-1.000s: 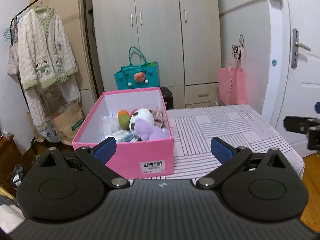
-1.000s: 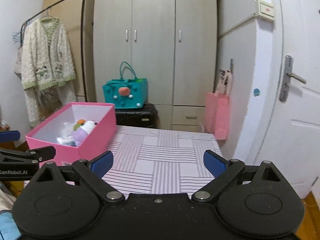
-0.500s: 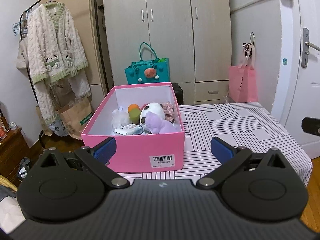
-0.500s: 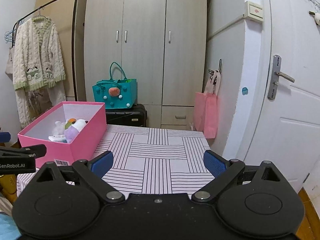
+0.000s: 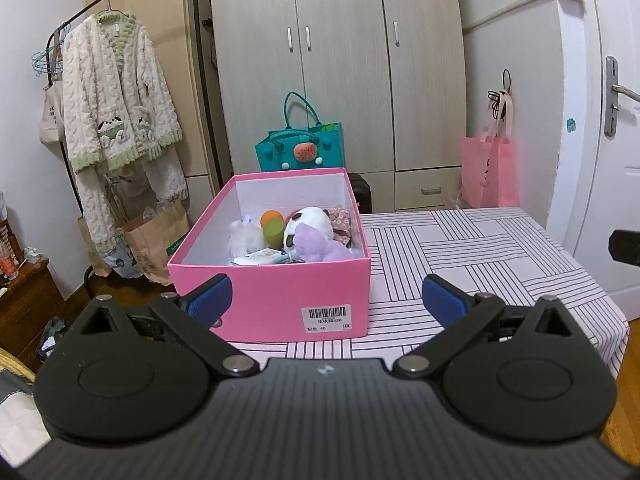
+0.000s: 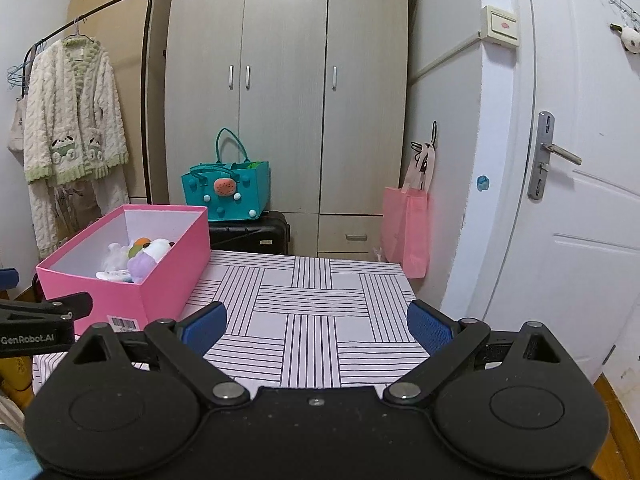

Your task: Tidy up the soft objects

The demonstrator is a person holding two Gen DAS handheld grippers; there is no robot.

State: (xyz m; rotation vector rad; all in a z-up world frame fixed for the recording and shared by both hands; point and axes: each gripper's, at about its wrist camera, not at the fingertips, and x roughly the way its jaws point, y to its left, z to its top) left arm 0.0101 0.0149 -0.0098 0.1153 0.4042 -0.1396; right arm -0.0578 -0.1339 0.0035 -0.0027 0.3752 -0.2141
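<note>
Both grippers, the left gripper and the right gripper, have drawn back from the table over the last second and levelled out, fingers spread and holding nothing. All the soft toys lie in the pink box at the table's left end; the cloth looks bare, though its near edge is hidden. Sorting seems finished.
</note>
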